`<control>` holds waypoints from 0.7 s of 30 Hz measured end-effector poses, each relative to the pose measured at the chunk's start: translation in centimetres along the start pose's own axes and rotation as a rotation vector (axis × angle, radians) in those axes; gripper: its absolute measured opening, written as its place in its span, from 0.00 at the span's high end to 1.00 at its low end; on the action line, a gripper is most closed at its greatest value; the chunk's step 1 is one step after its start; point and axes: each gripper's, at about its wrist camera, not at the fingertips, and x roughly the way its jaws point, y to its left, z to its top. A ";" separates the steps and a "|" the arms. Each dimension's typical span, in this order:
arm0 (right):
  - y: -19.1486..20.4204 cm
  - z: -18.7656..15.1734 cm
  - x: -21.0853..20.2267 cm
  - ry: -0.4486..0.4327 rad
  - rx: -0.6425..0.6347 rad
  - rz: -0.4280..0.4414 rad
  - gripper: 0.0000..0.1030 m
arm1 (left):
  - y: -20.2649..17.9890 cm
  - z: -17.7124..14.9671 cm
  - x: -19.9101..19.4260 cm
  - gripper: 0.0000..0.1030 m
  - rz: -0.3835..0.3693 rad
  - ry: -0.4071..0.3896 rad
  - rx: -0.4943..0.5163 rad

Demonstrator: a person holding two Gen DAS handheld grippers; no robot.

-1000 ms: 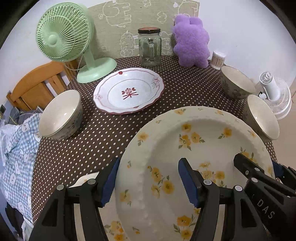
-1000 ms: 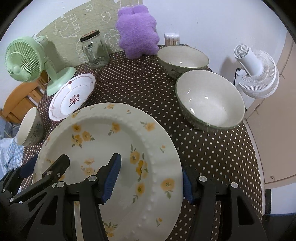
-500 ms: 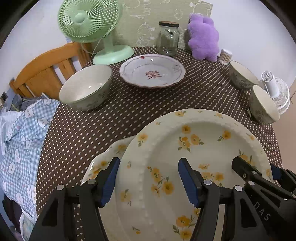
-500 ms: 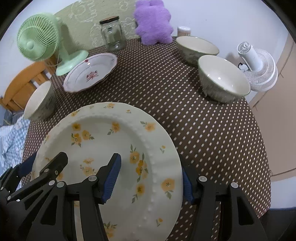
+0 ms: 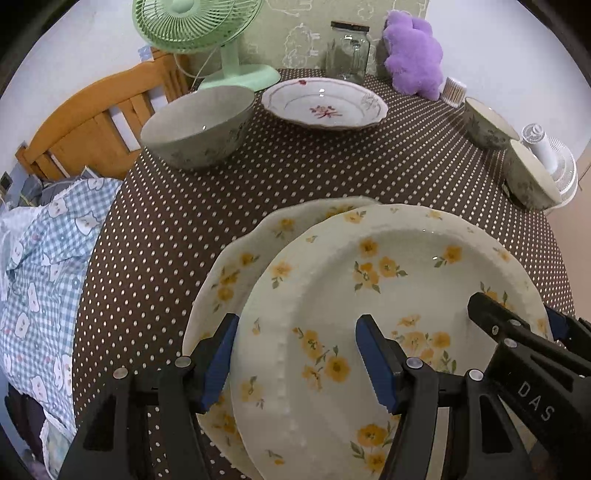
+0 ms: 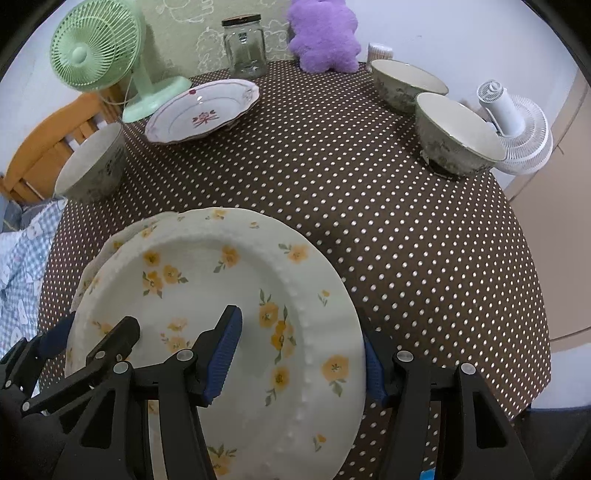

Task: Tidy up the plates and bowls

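Observation:
Both grippers hold one large yellow-flower plate. My left gripper is shut on its left rim, one finger over and one under. My right gripper is shut on its right rim the same way. A second yellow-flower plate lies on the dotted table under it, showing at the left. A red-flower plate lies at the back. One grey bowl stands at the left, two bowls at the right.
A green fan, a glass jar, a purple plush and a toothpick pot line the table's back. A white fan stands off the right edge. A wooden chair and checked cloth are at the left.
The held plate has moved back toward the near edge and lower. The second yellow-flower plate has come into view beneath it at the left.

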 end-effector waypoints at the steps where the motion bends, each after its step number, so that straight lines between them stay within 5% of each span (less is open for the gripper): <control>1: 0.2 -0.1 0.1 0.001 0.000 -0.002 0.39 | 0.1 -0.2 0.1 0.37 0.000 0.002 0.003; 21: 1.0 -1.4 1.4 0.026 0.007 -0.004 0.39 | 0.8 -1.3 1.0 0.36 0.018 -0.014 0.036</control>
